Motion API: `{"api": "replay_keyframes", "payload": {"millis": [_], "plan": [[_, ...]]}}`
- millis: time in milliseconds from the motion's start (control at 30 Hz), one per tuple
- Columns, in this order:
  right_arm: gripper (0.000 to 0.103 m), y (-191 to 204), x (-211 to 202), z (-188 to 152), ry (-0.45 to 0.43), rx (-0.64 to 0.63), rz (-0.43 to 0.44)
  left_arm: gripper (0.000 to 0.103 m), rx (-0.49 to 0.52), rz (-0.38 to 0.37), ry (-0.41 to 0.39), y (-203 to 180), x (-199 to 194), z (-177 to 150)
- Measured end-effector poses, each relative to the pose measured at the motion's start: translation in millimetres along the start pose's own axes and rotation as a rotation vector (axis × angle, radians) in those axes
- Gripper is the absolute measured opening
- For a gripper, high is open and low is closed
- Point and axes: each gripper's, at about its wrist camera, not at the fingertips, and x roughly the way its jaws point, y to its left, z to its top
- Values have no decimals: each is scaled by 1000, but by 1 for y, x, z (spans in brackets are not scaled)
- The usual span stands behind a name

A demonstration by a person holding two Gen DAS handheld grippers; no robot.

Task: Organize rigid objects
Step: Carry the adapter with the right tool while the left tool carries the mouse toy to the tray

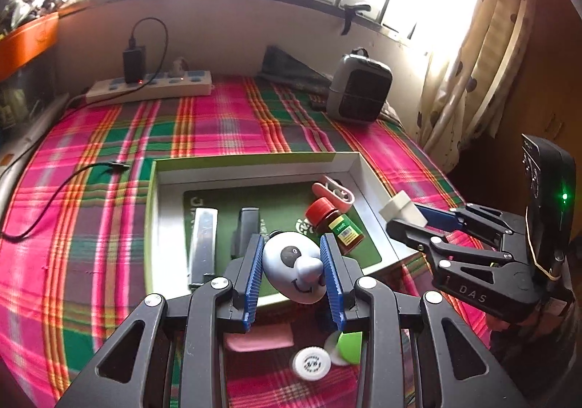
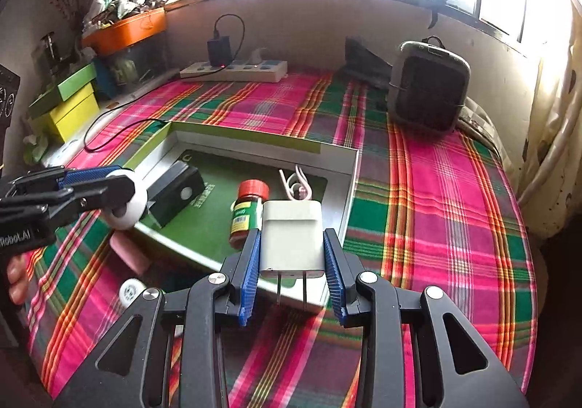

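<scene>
My left gripper (image 1: 293, 268) is shut on a white panda-face toy (image 1: 294, 266) and holds it above the near edge of the open green-lined box (image 1: 254, 167). My right gripper (image 2: 293, 255) is shut on a white wall charger (image 2: 293, 238), prongs toward the camera, above the box's near right corner (image 2: 349, 189). In the box lie a red-capped brown bottle (image 1: 334, 222), a pink clip (image 1: 333, 191), a silver bar (image 1: 203, 244) and a black block (image 2: 174, 191). Each gripper shows in the other's view: the right one (image 1: 407, 215), the left one (image 2: 123, 197).
On the plaid cloth in front of the box lie a pink eraser (image 1: 260, 339), a white round cap (image 1: 312, 363) and a green-and-white disc (image 1: 347, 346). A power strip (image 1: 149, 86), a grey heater (image 1: 358, 89) and a black cable (image 1: 54, 197) lie beyond.
</scene>
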Motion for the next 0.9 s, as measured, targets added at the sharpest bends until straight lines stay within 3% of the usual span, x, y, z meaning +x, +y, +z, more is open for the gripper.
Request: {"api": "replay_keyframes", "payload": {"millis": [500, 900], "plan": [[35, -4, 34, 8, 65, -14, -30, 31, 17, -9, 75, -6, 41, 8], [35, -1, 45, 9, 81, -42, -14, 31, 27, 25, 116, -5, 61, 5]]}}
